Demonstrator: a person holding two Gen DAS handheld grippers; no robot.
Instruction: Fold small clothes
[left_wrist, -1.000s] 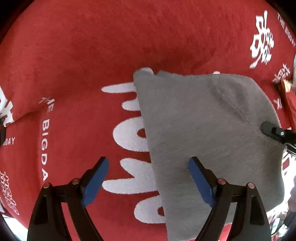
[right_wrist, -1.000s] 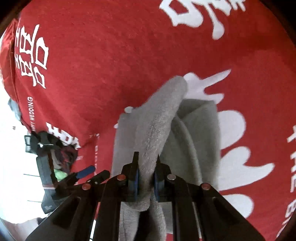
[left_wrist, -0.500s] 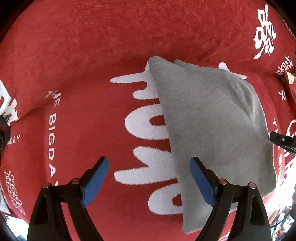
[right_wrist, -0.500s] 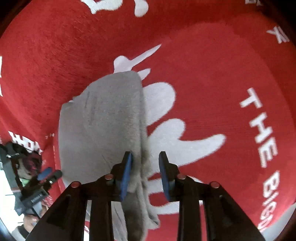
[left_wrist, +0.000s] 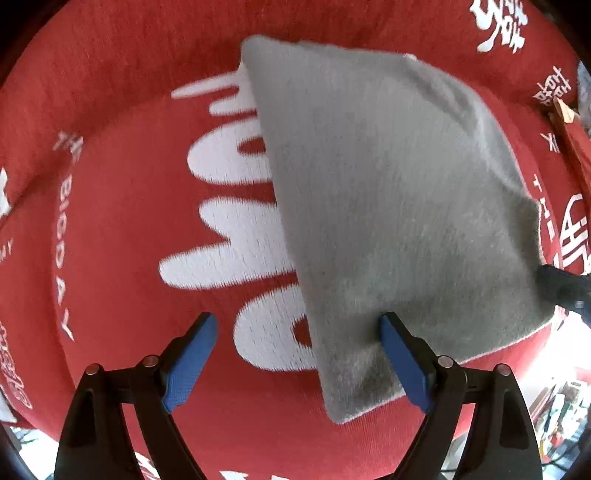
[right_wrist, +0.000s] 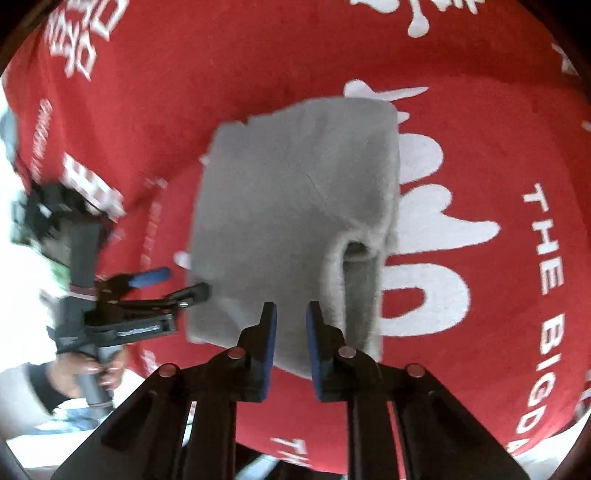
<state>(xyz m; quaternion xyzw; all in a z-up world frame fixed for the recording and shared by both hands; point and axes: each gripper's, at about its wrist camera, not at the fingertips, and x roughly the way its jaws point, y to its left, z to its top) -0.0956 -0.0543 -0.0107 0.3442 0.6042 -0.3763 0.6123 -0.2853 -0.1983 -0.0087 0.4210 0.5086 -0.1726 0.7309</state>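
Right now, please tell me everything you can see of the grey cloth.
The grey cloth looks like soft, fuzzy fleece. It lies folded into a rough rectangle, nearly flat, on the red cover with white print. In the right wrist view one loose fold curls up along its right edge. No gripper holds it: the left gripper is wide open over its near corner, and the right gripper, slightly open, hovers above its near edge.

The left wrist camera looks steeply down, close over the red printed cloth, with the grey folded garment filling the centre right of its frame. The right wrist camera faces down too, from the opposite side, garment at centre. Both share garment and cloth; the left gripper appears at the right view's lower left.
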